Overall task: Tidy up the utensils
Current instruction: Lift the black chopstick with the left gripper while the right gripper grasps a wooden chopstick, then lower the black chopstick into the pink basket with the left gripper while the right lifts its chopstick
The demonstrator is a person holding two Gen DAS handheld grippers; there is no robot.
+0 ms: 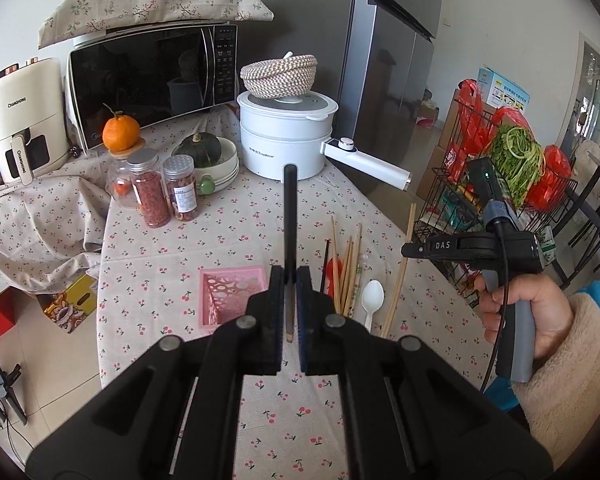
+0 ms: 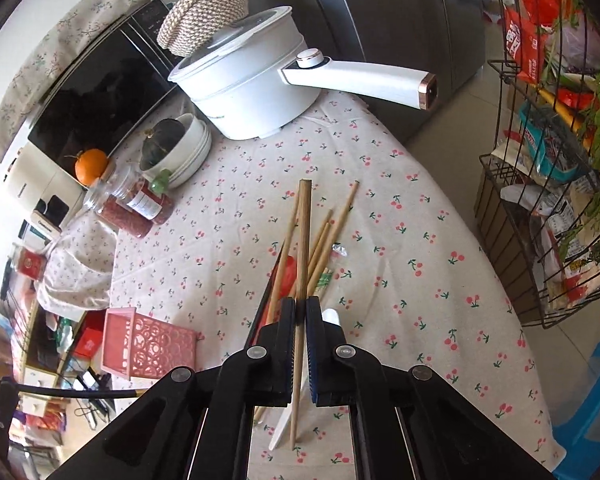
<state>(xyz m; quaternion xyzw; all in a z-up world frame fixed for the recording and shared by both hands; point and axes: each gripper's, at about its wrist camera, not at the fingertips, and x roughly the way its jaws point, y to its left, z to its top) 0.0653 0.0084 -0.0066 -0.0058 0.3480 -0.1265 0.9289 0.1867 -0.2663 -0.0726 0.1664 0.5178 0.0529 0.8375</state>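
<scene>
- Bamboo chopstick (image 2: 303,264) sits clamped in the right claw (image 2: 300,344); both pads press on its shaft, the thick end projects forward past the fingertips, and the thin end hangs below the claw, just above the desk (image 2: 420,240).
- Black chopstick (image 1: 290,216) is gripped the same way by the left claw (image 1: 290,320); its long axis runs straight ahead along the fingers, and its pale tip shows between the pads.
- Pink basket (image 1: 228,292) is the likely target. In the left view it stands just left of the left claw, close under it. In the right view it lies well to the lower left of the right claw.
- Judgement: the left hand is nearer the pink basket, so its chopstick should go in first; each stick must be tipped toward vertical to drop through the open top.
- Contents of the pink basket: not visible from either view; the lattice wall hides the interior.
- Loose chopsticks (image 1: 350,268) remain fanned on the desk to the right of the basket, long axes running roughly away from the cameras, with a white plastic spoon (image 1: 372,300) beside them and a red item partly under them.
- One bamboo chopstick lies apart, further right, near the desk edge.
- White bowls (image 1: 224,168) behind hold a dark green squash (image 1: 200,148); two jars (image 1: 166,190) hold red dried goods.
- White electric pot (image 1: 284,136) carries a woven basket (image 1: 278,74) on its lid.
</scene>
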